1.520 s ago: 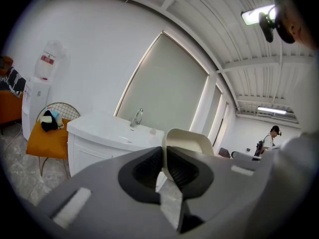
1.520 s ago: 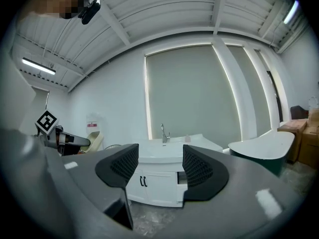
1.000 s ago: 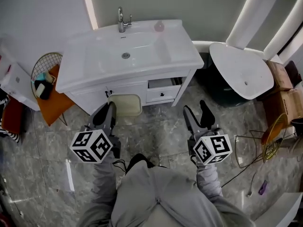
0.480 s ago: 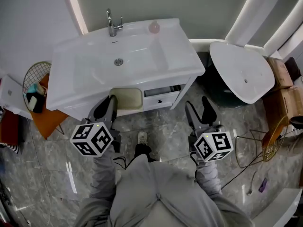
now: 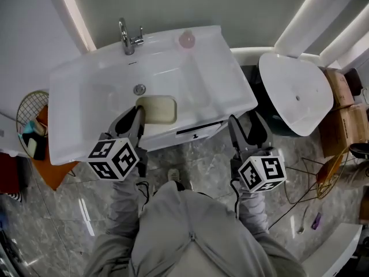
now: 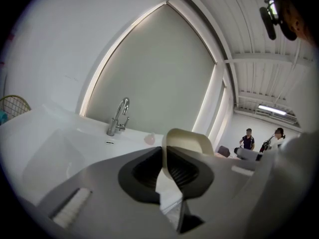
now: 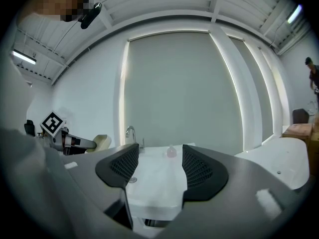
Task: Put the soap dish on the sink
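Left gripper (image 5: 136, 118) jaws clamped on the rim of the cream soap dish (image 5: 157, 109). Dish sits above the near part of the white sink (image 5: 219, 74), just near-right of the drain (image 5: 139, 89). Right gripper (image 5: 248, 134) jaws apart, nothing between them, near the sink's front right corner.

White sink (image 5: 226, 78), faucet (image 5: 128, 37), small pink object (image 5: 186, 38)

The left claw (image 6: 165, 158) is pinching the rim of the cream soap dish (image 6: 190, 139), its jaws closing tight on the edge. Beyond it, the white sink (image 6: 55, 148) is showing its faucet (image 6: 118, 118) and a small pink thing (image 6: 149, 139), possibly soap.
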Available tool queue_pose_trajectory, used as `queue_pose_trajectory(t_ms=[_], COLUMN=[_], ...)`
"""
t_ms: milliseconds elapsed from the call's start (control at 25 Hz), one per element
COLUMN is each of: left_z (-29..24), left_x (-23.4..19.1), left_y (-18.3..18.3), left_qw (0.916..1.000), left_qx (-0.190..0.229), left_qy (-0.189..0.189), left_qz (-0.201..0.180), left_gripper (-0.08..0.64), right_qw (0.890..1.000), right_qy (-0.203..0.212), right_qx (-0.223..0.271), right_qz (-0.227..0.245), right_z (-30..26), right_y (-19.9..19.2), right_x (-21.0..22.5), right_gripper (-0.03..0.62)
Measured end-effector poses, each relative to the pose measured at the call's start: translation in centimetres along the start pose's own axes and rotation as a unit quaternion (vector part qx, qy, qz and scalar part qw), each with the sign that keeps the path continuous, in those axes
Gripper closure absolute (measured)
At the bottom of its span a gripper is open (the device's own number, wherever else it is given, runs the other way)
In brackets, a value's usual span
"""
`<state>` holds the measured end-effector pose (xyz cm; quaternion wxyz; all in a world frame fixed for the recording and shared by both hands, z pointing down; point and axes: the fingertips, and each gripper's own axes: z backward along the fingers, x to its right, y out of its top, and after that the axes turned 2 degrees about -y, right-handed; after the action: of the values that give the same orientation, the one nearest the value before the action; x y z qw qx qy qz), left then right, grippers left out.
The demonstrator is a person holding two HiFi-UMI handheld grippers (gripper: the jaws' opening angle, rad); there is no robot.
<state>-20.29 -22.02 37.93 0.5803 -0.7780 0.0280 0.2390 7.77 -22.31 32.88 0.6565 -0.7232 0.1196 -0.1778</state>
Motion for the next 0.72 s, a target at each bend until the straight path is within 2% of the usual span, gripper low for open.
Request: queue_pose_trajectory(t_ms=[400,720], left_z=[-10.3,-17.8], left_x=[-2.0,-3.4], left_y=[-0.2,-1.8], left_qw=[0.9974,0.9957], left_qx=[-0.054,-0.085], left_qy=[-0.043,-0.03], left_qz=[0.018,0.019], left_gripper=[0.476,0.476], right_qw=[0.999,0.998], right_qy=[-0.043,-0.053], right_qx=[-0.014,-0.014], right_qz=[0.0,-0.002], right_z=[-4.7,-8.1], right_y=[-0.1,0.1], right_x=[2.4,5.4], right_gripper=[0.331,0.331])
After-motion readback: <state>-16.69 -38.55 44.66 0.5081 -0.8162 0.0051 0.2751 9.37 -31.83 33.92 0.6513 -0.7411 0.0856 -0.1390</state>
